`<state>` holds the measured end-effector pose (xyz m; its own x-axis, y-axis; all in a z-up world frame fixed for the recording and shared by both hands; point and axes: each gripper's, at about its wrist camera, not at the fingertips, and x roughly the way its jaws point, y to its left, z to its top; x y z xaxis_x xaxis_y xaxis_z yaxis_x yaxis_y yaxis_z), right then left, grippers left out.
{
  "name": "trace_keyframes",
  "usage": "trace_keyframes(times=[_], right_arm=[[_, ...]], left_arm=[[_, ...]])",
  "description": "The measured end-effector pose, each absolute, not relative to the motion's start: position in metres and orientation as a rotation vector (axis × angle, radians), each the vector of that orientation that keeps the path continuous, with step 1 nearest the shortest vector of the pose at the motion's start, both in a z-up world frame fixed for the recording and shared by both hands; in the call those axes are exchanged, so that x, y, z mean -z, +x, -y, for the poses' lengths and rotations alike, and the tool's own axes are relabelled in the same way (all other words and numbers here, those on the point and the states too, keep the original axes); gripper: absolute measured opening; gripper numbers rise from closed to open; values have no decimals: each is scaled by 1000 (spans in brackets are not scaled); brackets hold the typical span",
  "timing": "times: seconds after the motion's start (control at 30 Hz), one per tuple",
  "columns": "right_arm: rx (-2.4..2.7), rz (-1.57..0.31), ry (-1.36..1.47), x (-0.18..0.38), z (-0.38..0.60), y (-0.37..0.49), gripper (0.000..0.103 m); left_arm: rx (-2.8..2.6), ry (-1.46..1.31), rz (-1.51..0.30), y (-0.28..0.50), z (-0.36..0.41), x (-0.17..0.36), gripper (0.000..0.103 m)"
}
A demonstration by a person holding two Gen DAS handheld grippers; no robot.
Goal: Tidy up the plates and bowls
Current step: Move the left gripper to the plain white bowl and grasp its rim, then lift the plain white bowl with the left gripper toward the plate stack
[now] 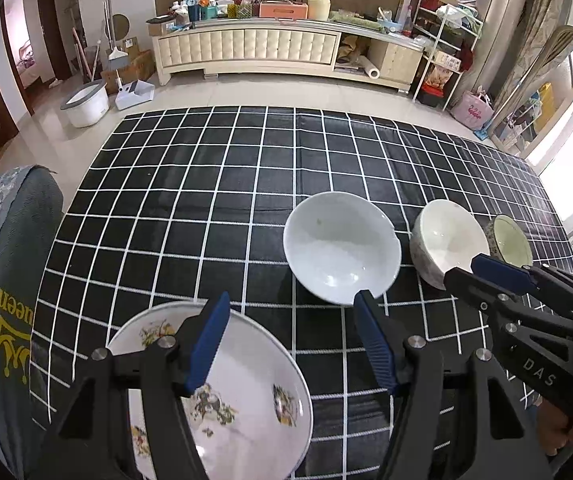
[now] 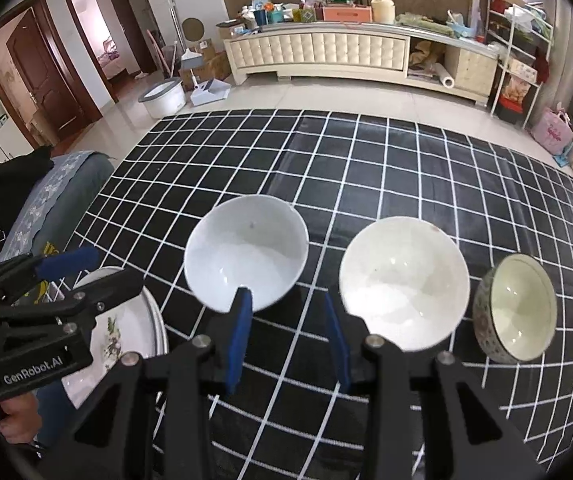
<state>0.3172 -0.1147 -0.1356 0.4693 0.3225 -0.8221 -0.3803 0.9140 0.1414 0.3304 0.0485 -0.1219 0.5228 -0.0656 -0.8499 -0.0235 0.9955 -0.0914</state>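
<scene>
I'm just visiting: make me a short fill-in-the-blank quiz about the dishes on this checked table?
1. The flower-patterned white plate lies farthest ___.
2. Beside it stands the plain white bowl, then the cream bowl; the ___ bowl is the patterned-outside bowl.
3. The left gripper and right gripper hold ___.

Missing: left; smallest; nothing

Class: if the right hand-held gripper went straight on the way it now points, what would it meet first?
Probably nothing at first: the right hand-held gripper is open and aims at the gap between the white bowl and the cream bowl, onto bare checked cloth. Depth is uncertain.
</scene>
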Motion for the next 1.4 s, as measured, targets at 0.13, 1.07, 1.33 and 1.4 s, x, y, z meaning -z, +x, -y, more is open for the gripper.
trace_keyframes(times=[0.13,1.07,1.33,1.4], right_arm=[[-437,-1010,-67,145,110,331,41],[-399,-1094,-125,197,93,376,15],[-366,-1093,-60,196,96,371,13],[-360,-1092,-56,194,98,366,13]], left_arm=[[30,-86,-1046,344,-49,133,62],[88,-155,-1184,402,-55,198,27],[84,-179,-1180,401,-45,199,13],[82,-180,-1183,397,-43,199,13]])
